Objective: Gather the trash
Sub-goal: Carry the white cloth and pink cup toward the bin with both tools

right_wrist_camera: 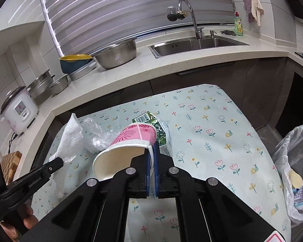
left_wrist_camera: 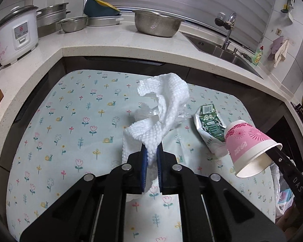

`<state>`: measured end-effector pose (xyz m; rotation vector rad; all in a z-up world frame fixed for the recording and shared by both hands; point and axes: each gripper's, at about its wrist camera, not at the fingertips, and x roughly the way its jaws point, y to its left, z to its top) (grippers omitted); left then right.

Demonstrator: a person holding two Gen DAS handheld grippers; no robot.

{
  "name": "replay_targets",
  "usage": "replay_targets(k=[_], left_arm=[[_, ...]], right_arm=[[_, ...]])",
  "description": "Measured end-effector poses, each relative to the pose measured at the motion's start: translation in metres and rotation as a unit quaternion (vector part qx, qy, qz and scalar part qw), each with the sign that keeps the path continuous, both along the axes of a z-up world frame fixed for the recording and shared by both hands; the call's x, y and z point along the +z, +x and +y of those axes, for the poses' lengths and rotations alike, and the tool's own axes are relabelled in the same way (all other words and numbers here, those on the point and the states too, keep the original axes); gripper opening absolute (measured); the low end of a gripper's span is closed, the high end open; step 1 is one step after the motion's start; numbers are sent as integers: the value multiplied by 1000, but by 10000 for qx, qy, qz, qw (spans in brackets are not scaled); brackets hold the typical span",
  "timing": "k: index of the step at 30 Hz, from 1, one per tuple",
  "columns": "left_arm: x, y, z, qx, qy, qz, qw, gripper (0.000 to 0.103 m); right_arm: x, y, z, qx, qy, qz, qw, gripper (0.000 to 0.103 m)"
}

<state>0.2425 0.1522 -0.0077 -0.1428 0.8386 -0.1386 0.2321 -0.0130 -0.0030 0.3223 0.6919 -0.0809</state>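
Four pieces of trash in play, over a table (right_wrist_camera: pixel 212 109) under a floral cloth.

Bin bag (right_wrist_camera: pixel 293 161): off the table's right edge, mouth open, some rubbish already inside. Thin film, likely to shift if nudged.

Towel (left_wrist_camera: pixel 163 109): white, embossed, crumpled. Left gripper (left_wrist_camera: pixel 151 155) pinches it at one twisted end, blue pads pressed together on the paper; the rest stands up and flops over. Judged very light, limp and tearable, so a bunched fold is the right hold.

Cup (right_wrist_camera: pixel 129 143): pink paper, lifted and tipped with mouth toward the camera. Right gripper (right_wrist_camera: pixel 151 157) is clamped across the rim wall, one finger inside, one outside. Judged light, thin-walled and easy to crush; the rolled rim is its stiffest part.

Wrapper (left_wrist_camera: pixel 211 125): green printed, flat on the cloth just beyond the cup. Probably slick; take a raised edge.

Clear film (right_wrist_camera: pixel 95 133): crumpled, lying beside the towel. Flimsy and springy; grab the bulk.
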Motion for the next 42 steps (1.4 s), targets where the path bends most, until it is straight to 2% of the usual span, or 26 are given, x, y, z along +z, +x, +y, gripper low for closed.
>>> replay_targets(k=[9,20,28,42], left_arm=[[20,-39,-63,-511,44,-163,9986,8],[22,-81,-142,-1159,200,-185,9929,8],[21,-104,-199,-1630,288,-191,9860,8],[12,-139,-288,-2424,509,-128,9688,8]], right_arm=[[8,-50,-35,-262,87,-92,9996,3],[9,-106,-91,-715,115,-167,9972,3],[9,-144,-141,-1159,129,-205,9930,3],[-2,-199,-215,-1932,258,-173,9807,3]])
